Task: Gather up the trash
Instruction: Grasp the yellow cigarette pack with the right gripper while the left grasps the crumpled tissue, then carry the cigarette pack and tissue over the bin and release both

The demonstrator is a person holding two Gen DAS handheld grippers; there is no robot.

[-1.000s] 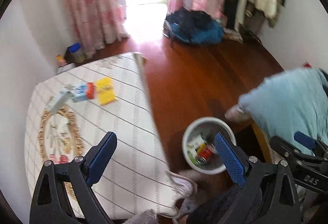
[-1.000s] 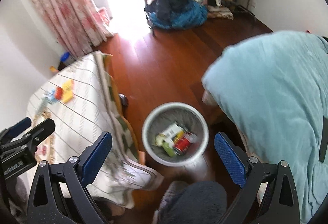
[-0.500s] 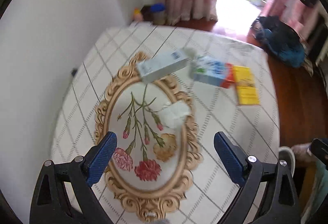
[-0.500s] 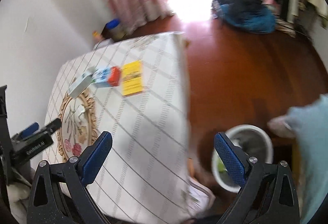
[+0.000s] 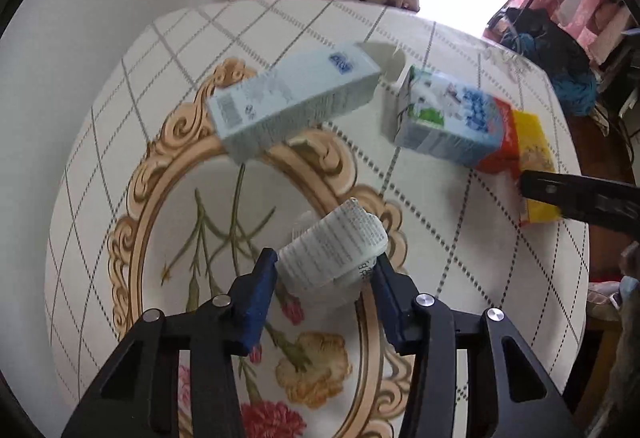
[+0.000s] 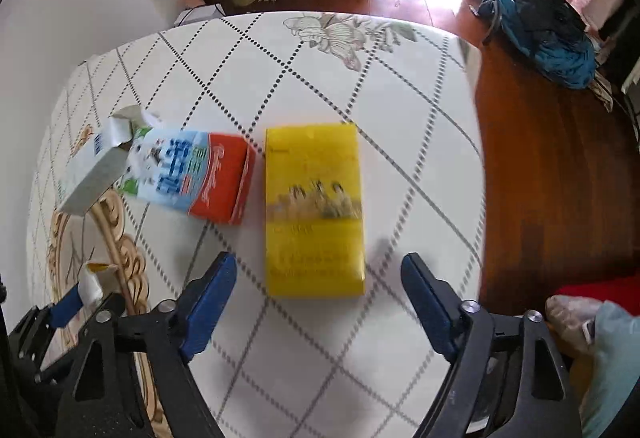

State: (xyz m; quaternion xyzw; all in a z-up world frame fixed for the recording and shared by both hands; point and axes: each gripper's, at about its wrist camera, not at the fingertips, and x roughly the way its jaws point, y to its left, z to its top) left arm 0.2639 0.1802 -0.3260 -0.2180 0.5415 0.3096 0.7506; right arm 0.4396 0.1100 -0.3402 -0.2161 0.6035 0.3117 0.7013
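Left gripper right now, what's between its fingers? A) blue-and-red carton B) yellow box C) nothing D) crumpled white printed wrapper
D: in the left wrist view the left gripper has its fingers closed against the crumpled white printed wrapper, while the yellow box and blue-and-red carton lie on the table.

So there's four bits of trash on the table [image 6: 400,117]. A small crumpled white wrapper [image 5: 334,252] with fine print sits over the floral medallion, nearest the near edge. A long pale-blue box [image 5: 292,99] with an open flap lies on its side toward the left edge. Just right of it, a blue-and-red carton [image 6: 192,175] lies flat, and a flat yellow box [image 6: 314,209] lies beside that, nearer the right edge.
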